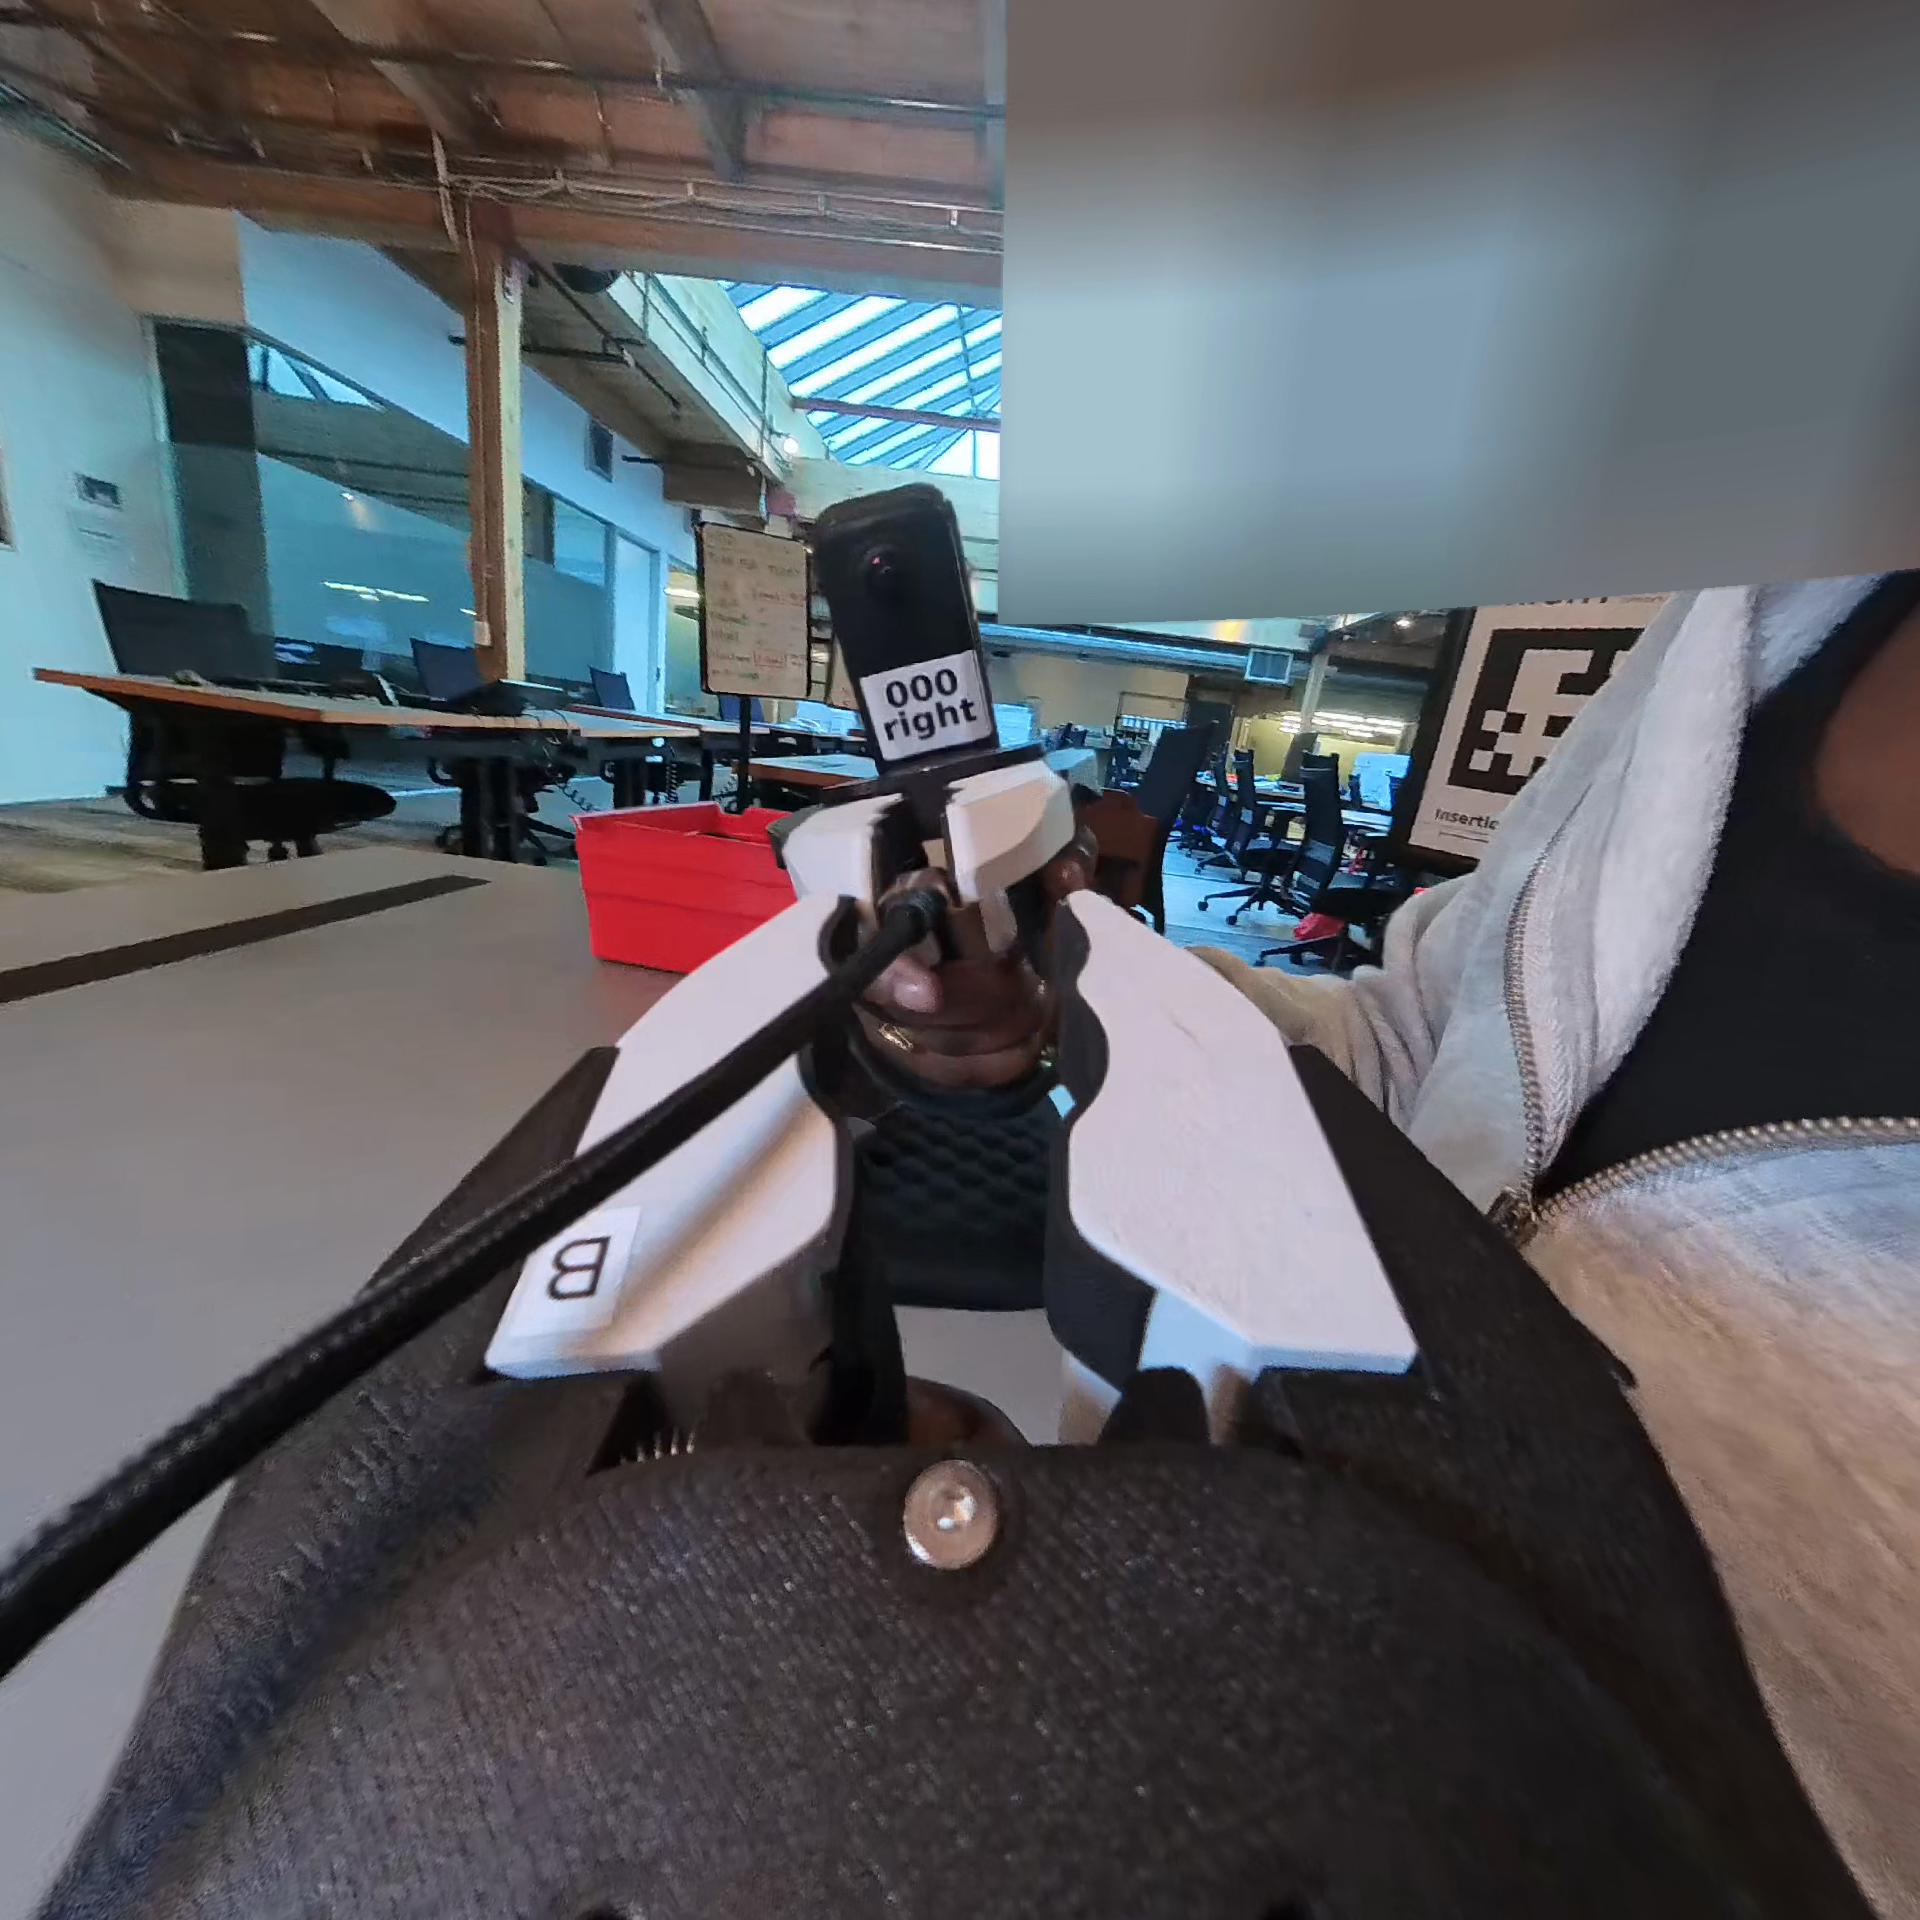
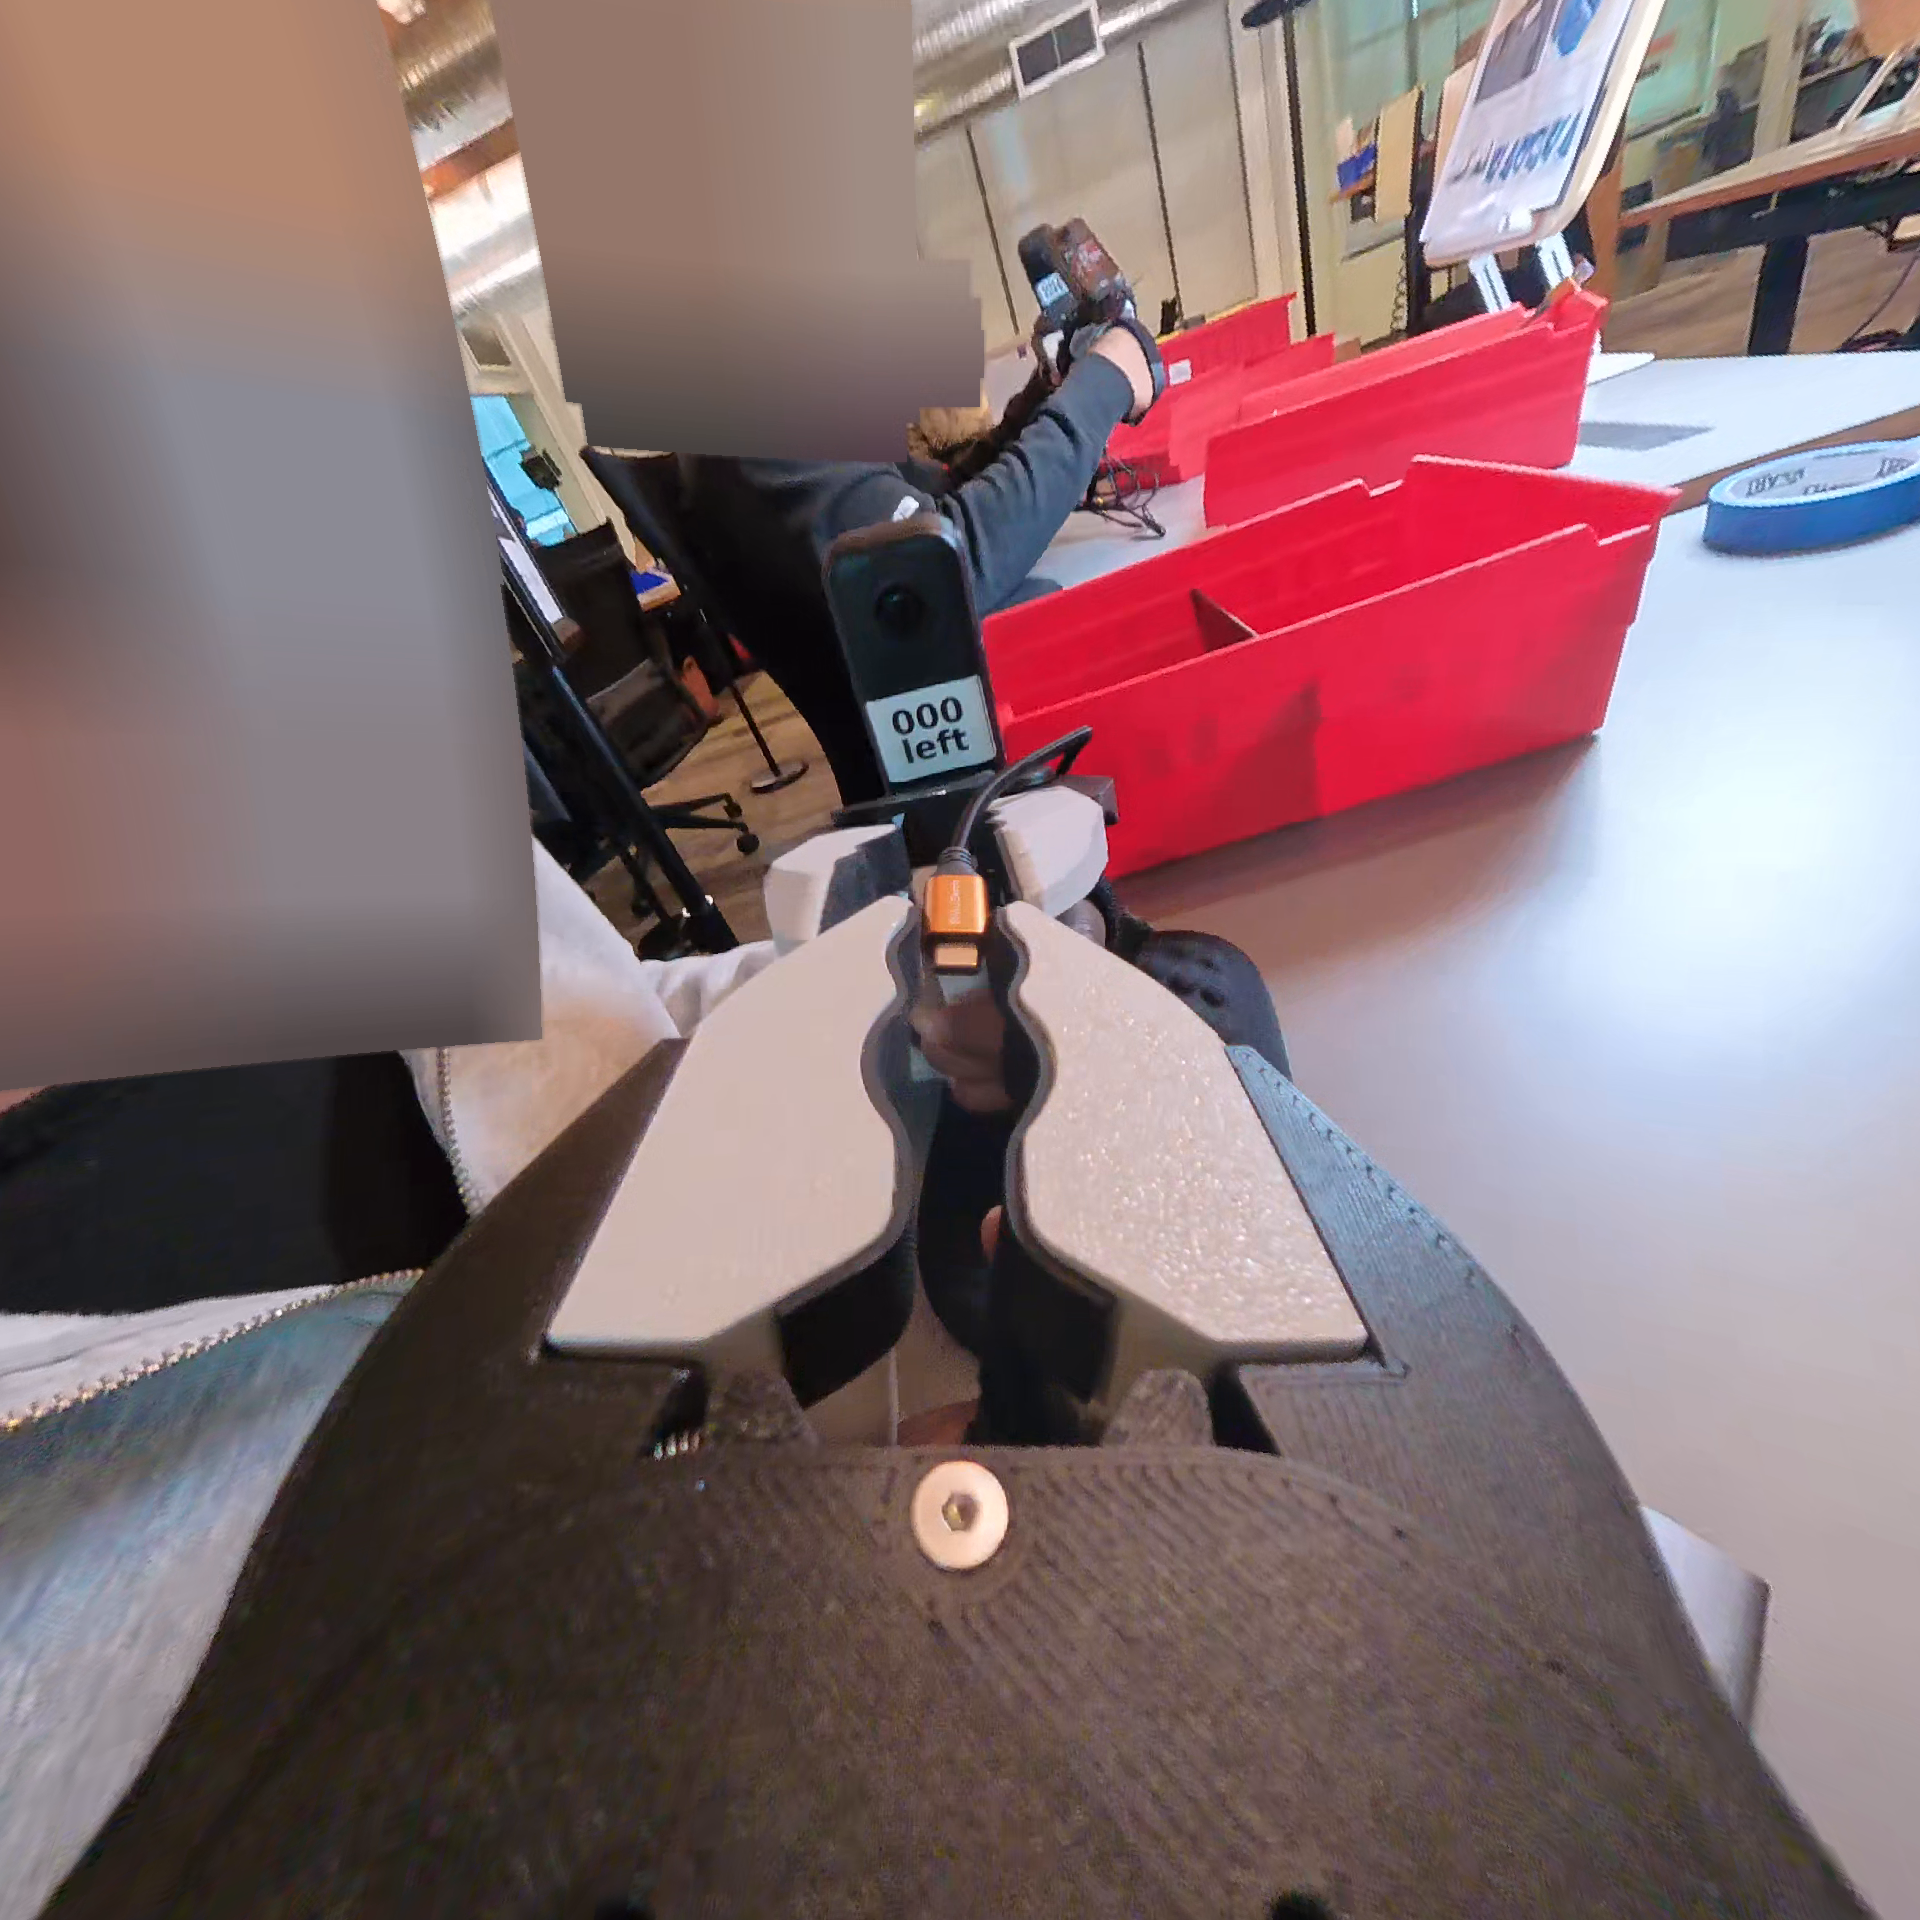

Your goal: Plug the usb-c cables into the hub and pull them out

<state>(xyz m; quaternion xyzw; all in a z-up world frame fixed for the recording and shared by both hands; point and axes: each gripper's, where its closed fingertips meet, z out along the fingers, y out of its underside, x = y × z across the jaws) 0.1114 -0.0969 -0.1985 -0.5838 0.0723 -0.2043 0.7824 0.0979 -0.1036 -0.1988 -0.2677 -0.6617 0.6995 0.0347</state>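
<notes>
Right now the right gripper [image 2: 956, 940] is pinching the orange usb-c plug [image 2: 954, 904] between its fingertips, metal end pointing back toward its own camera. The plug's black cable [image 1: 520, 1216] is running slantwise across the left gripper [image 1: 956, 925], whose white fingers are standing moderately apart with nothing gripped that I can see (the two grippers are facing each other, tips close). Both are hovering above the grey table [image 2: 1662, 935], and a red bin [image 2: 1351, 707] is sitting behind them, near a blue tape roll [image 2: 1808, 499].
</notes>
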